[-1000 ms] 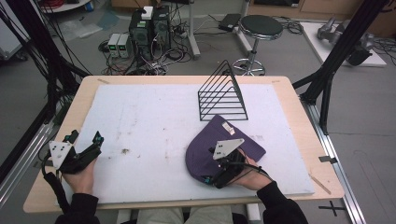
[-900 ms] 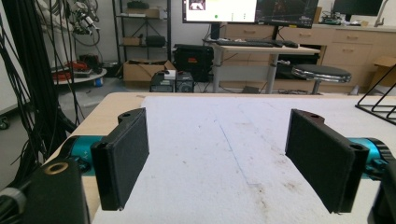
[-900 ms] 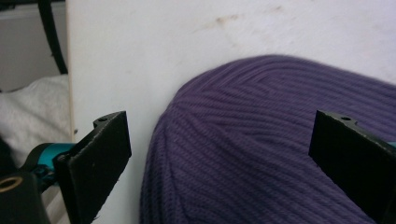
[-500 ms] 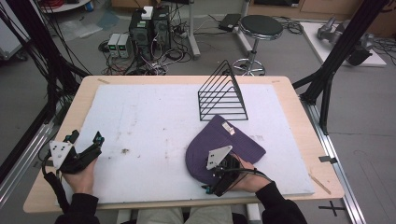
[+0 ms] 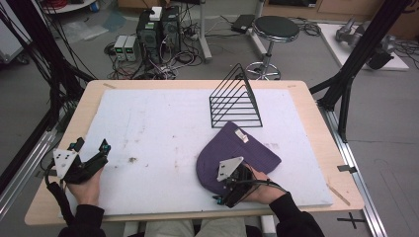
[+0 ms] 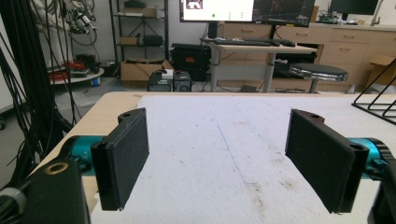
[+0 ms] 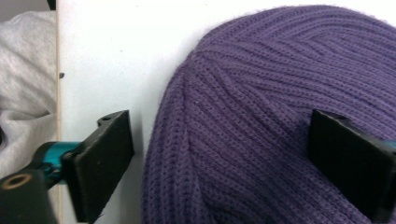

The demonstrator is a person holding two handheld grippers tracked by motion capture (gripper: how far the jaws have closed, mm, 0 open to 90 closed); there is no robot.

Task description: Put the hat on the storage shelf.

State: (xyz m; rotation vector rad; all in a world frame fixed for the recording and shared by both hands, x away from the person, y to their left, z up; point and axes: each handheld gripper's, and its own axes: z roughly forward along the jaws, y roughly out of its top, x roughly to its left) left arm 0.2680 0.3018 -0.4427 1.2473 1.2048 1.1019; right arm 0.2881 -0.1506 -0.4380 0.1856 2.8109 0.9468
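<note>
A purple knit beanie (image 5: 242,148) lies flat on the white foam mat (image 5: 163,123), right of centre and just in front of a wire rack. My right gripper (image 5: 223,191) points down over the beanie's near rounded edge. In the right gripper view the beanie (image 7: 271,116) runs between the pads of the right gripper (image 7: 219,163): one pad stands on the bare mat beside the knit, the other over the fabric. These jaws have just been closing a little and stand open. My left gripper (image 5: 92,145) rests at the mat's front left, and in its own view the left gripper (image 6: 217,158) is open with nothing between the pads.
A black wire rack (image 5: 234,101) stands upright behind the beanie, and its corner (image 6: 378,100) shows at the right of the left gripper view. A round stool (image 5: 275,27), computer boxes and cables sit on the floor beyond the table. Black frame posts flank the table.
My right gripper has slid toward the table's near edge, from the middle of the beanie to its near rim. The left gripper has kept still.
</note>
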